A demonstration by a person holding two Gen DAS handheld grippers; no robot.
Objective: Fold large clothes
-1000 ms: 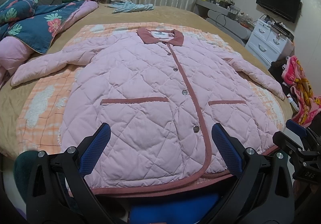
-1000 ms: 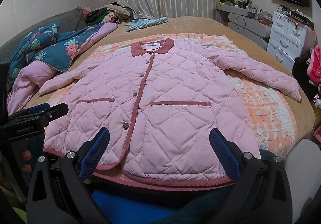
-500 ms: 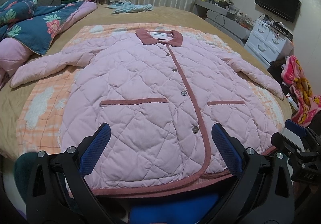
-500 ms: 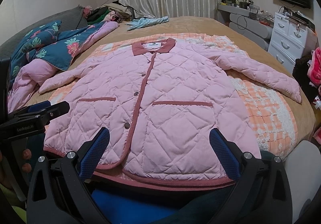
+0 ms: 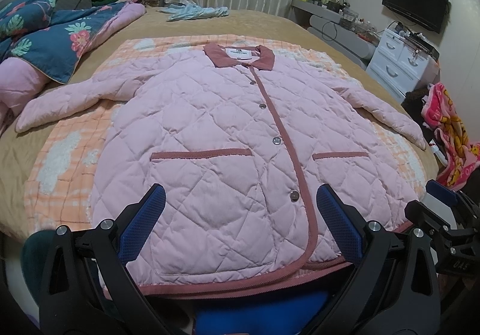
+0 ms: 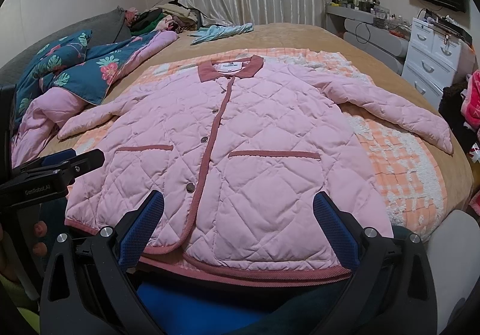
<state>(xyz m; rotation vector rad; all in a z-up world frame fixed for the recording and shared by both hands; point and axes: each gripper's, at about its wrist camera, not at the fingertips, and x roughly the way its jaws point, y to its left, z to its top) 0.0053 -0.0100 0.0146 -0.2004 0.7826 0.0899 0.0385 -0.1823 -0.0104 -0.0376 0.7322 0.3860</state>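
A pink quilted jacket with dark pink trim lies flat and buttoned on the bed, front up, both sleeves spread out. It also shows in the right wrist view. My left gripper is open and empty, held above the jacket's hem on its left half. My right gripper is open and empty above the hem on the right half. The right gripper also shows at the right edge of the left wrist view, and the left gripper shows at the left edge of the right wrist view.
An orange checked blanket lies under the jacket on the tan bed. A blue floral quilt is piled at the left. A light blue garment lies at the far end. White drawers stand at the right.
Both grippers have drifted very slightly; the jacket has not moved and both grippers stay open.
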